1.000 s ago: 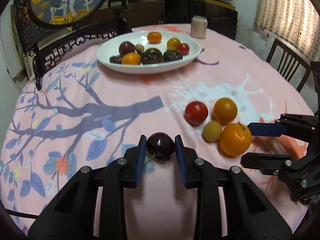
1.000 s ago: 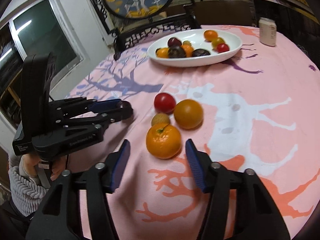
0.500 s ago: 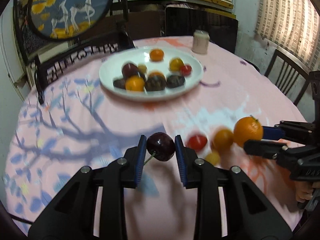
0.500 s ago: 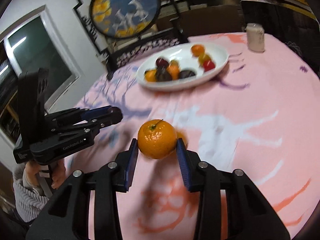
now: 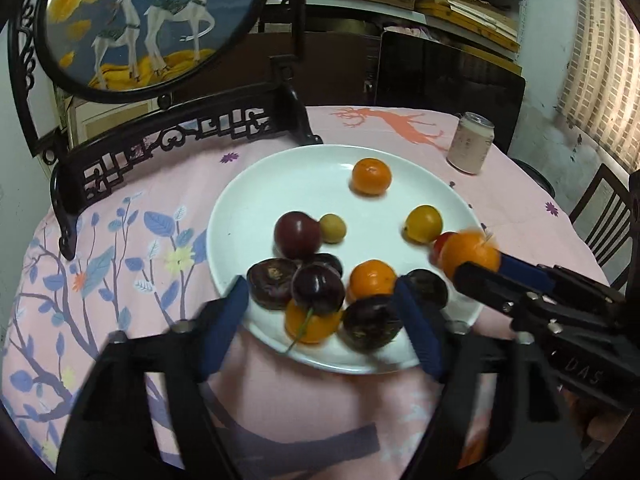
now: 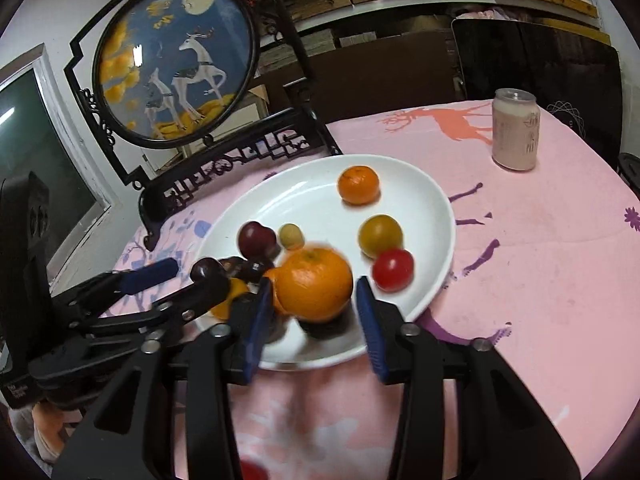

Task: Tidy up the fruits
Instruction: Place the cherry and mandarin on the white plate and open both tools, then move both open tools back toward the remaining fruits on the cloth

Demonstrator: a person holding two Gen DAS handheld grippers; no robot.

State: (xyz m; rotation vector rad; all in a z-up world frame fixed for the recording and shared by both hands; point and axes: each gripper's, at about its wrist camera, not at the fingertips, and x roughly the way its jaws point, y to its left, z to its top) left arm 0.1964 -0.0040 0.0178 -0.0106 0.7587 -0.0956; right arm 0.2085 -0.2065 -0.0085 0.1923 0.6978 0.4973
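Note:
A white plate (image 5: 280,176) (image 6: 424,204) holds several fruits: oranges, dark plums, a red tomato (image 6: 393,270). My left gripper (image 5: 322,320) is open over the plate's near rim; a dark cherry (image 5: 318,289) with a stem sits between its spread fingers, on the pile and free of both pads. My right gripper (image 6: 310,308) is open over the plate, and the large orange (image 6: 314,286) (image 5: 470,254) sits between its fingers; the left pad is close to it, the right pad stands apart.
A pink can (image 5: 470,142) (image 6: 515,134) stands behind the plate to the right. A dark carved screen with a round deer picture (image 5: 152,20) stands at the table's back left. Chairs (image 5: 600,216) stand at the right.
Both grippers moved forward from the table's front to the plate and opened. The cherry and the large orange, held half a second ago, are now released over the plate.

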